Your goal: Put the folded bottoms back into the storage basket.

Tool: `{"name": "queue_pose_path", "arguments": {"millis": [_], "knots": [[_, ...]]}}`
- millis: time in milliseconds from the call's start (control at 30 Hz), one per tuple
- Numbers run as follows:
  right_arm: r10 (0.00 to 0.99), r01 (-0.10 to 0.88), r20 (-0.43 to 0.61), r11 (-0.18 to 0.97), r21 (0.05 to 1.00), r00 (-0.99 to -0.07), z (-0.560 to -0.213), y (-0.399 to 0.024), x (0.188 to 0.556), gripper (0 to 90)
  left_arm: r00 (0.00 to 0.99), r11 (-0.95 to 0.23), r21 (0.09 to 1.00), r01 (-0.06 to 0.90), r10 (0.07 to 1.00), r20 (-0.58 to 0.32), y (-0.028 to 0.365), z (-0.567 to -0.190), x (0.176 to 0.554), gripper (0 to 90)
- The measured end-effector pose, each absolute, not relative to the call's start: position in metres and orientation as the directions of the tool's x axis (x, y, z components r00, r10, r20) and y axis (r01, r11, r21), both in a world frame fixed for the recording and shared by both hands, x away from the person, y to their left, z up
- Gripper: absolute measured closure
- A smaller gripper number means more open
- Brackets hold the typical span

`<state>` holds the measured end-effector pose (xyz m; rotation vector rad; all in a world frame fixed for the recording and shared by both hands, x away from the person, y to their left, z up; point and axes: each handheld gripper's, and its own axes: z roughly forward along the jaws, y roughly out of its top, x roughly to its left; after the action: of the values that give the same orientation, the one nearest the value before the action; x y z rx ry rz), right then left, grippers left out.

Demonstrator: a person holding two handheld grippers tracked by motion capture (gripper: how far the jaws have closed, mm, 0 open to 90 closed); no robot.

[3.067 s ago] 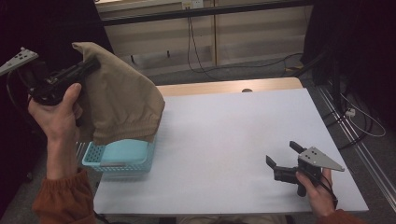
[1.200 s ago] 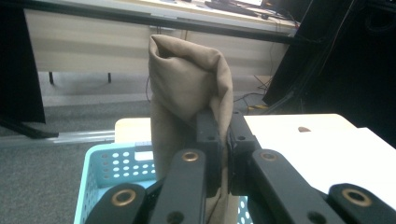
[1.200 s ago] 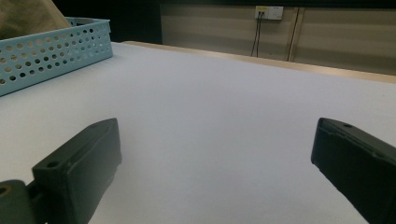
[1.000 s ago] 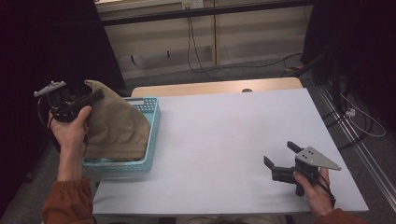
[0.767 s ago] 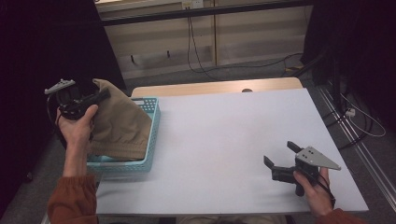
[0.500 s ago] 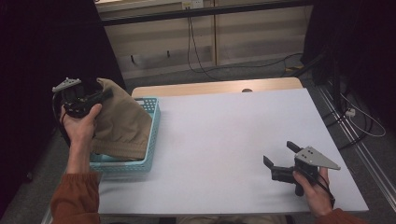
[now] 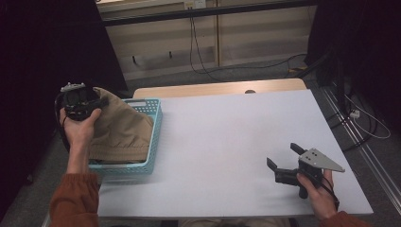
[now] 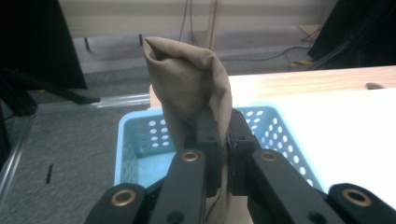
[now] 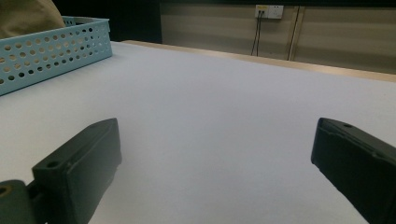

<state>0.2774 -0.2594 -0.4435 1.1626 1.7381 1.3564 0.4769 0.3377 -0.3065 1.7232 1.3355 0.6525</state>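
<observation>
Looking along the left tool [image 8: 223, 140], we see its jaws clamped on a bunched fold of the tan cloth [image 8: 191, 84]. From the high view, that cloth [image 7: 120, 132] drapes into the blue basket [image 7: 155, 124] at the surface's [image 7: 227, 142] left edge. The right tool [image 7: 283, 163] rests with jaws wide, nothing between them.
</observation>
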Motion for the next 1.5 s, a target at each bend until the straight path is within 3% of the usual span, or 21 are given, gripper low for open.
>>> {"name": "queue_pose_path", "arguments": {"millis": [433, 967, 1500], "knots": [[0.913, 0.253, 0.033, 0.078, 0.964, -0.407, -0.443, -0.259, 0.277, 1.7, 0.414, -0.1, 0.883, 0.458, 0.904, -0.112, 0.311, -0.32, 0.486, 87.2], [0.912, 0.26, 0.037, 0.077, 0.962, -0.408, -0.444, -0.259, 0.278, 1.7, 0.37, -0.097, 0.848, 0.52, 0.921, -0.122, 0.315, -0.342, 0.511, 87.0], [0.911, 0.258, 0.031, 0.084, 0.963, -0.412, -0.444, -0.258, 0.277, 1.7, 0.262, -0.086, 0.815, 0.573, 0.961, -0.083, 0.347, -0.354, 0.517, 86.7]]}}
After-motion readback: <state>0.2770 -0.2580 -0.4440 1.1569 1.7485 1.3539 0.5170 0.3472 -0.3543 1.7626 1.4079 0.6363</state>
